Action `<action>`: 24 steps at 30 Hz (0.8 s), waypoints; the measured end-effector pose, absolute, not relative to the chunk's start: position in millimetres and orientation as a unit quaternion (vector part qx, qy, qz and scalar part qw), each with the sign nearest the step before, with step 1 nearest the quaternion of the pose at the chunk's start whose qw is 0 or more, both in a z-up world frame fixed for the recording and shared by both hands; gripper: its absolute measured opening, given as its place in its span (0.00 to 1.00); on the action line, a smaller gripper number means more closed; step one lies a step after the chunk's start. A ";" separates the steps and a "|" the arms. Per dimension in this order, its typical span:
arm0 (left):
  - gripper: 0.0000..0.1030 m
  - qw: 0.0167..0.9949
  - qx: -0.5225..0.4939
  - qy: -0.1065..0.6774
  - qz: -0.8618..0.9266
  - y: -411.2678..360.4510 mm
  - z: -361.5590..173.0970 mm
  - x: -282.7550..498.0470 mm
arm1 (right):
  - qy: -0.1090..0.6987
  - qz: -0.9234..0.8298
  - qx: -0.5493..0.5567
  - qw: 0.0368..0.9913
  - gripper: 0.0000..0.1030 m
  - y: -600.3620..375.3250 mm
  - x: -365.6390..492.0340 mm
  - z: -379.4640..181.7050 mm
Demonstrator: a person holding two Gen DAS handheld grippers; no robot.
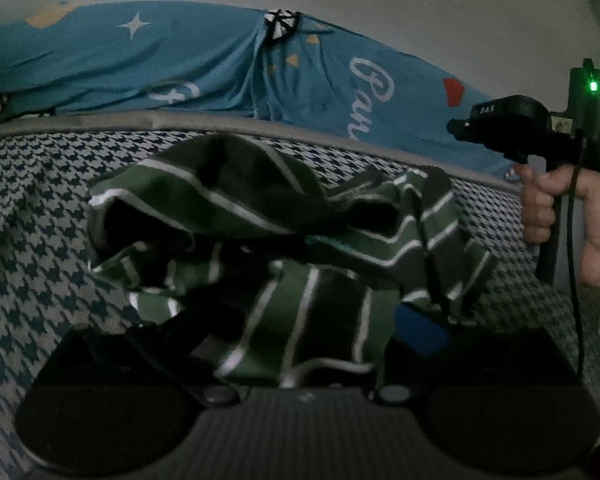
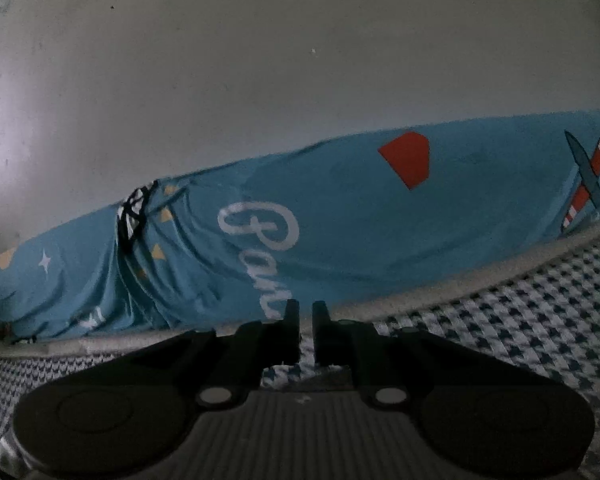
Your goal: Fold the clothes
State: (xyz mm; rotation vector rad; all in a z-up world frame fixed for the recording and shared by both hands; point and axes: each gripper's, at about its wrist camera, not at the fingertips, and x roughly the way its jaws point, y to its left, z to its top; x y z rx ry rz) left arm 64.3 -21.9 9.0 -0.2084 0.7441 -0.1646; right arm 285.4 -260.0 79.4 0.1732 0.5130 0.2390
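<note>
Only left wrist view: green striped garment (image 1: 284, 240).

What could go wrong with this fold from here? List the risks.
1. The striped garment hangs bunched and twisted from the left gripper, so laying it down now would likely trap creases.
2. The right gripper is shut with nothing between its fingers, off the garment, so one grip carries everything and the cloth may slip.
3. A black cable lies across the folds and might snag the fabric.
</note>
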 end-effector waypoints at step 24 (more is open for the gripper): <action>1.00 0.914 -0.104 0.388 -0.050 -33.1 3.5 58.4 | 0.386 0.105 -0.033 0.916 0.54 -295.0 230.4 13.1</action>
